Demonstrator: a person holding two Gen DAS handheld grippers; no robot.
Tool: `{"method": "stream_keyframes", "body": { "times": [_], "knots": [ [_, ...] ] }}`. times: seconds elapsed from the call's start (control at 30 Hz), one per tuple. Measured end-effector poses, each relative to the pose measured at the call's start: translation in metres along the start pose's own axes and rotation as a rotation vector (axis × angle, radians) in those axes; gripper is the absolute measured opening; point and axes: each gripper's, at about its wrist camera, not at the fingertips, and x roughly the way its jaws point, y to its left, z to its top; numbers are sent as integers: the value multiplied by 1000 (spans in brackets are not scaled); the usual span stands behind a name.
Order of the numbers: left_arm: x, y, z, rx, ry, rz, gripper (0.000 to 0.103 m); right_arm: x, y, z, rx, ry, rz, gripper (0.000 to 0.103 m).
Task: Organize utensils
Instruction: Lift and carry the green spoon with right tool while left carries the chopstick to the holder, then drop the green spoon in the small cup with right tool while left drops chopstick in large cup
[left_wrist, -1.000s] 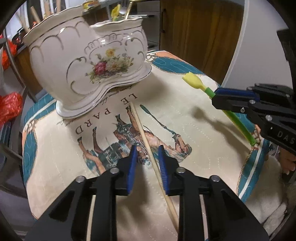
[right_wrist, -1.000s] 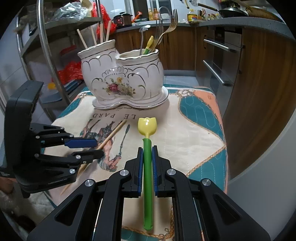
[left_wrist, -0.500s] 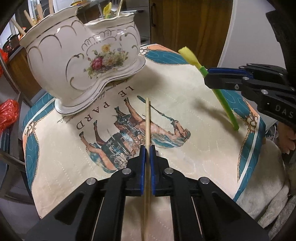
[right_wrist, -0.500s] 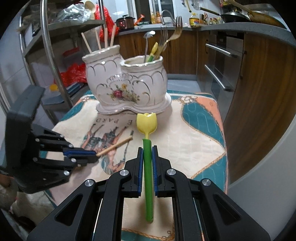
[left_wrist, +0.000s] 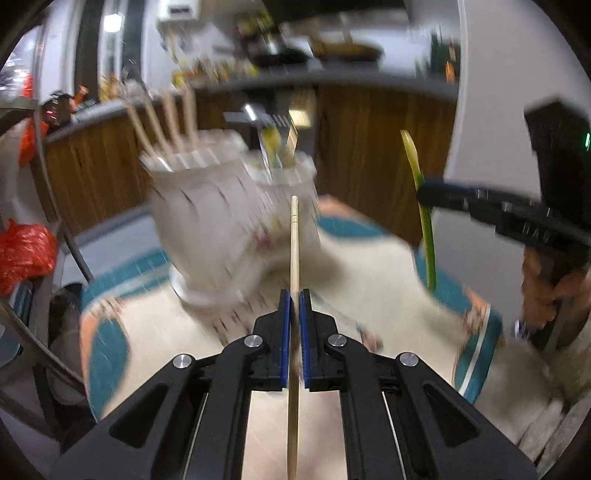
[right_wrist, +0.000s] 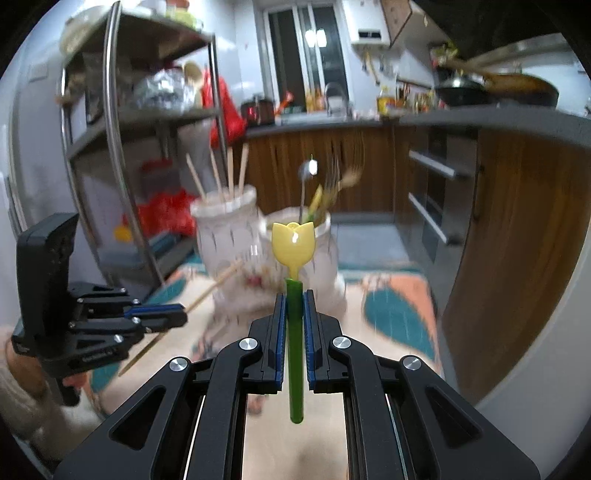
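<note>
My left gripper (left_wrist: 294, 299) is shut on a wooden chopstick (left_wrist: 294, 243) and holds it raised above the table, tip towards the white ceramic two-part holder (left_wrist: 207, 221). My right gripper (right_wrist: 294, 301) is shut on a green-stemmed tulip spoon (right_wrist: 293, 243) with a yellow head, lifted in front of the holder (right_wrist: 229, 229). The holder's left cup has several chopsticks (right_wrist: 221, 173); its right cup has forks and a spoon (right_wrist: 325, 184). The left gripper also shows in the right wrist view (right_wrist: 166, 314), the right one in the left wrist view (left_wrist: 443, 192). Both views are motion-blurred.
The holder stands on a cream and teal printed cloth (right_wrist: 391, 306) over a small table. A metal shelf rack (right_wrist: 110, 147) with red bags stands to the left. Wooden kitchen cabinets (right_wrist: 517, 221) and an oven front lie to the right and behind.
Both grippers have lifted their utensils off the cloth and tilted upward. The chopstick, lying on the cloth a second ago, was clamped and raised. The spoon has risen higher.
</note>
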Motion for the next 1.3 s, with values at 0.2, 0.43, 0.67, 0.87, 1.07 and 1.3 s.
{"method": "stream_keyframes", "body": {
  "times": [0.2,0.43,0.67,0.87,1.07,1.3],
  "knots": [
    [-21,21,38,-55,-210,12,5,5,4,29,-9,-90,10,10],
    [-28,51,83,-178,-381,-27,5,25,-1,64,22,-170,31,10],
    [-5,59,120,-207,-473,11,5,49,-10,89,67,-225,26,10],
    [18,50,135,-164,-550,105,5,71,-17,93,103,-270,12,10],
    [38,49,129,-138,-536,147,5,94,-18,83,89,-246,7,10],
    [40,45,105,-83,-486,161,5,110,-15,63,65,-154,14,10]
  ]
}}
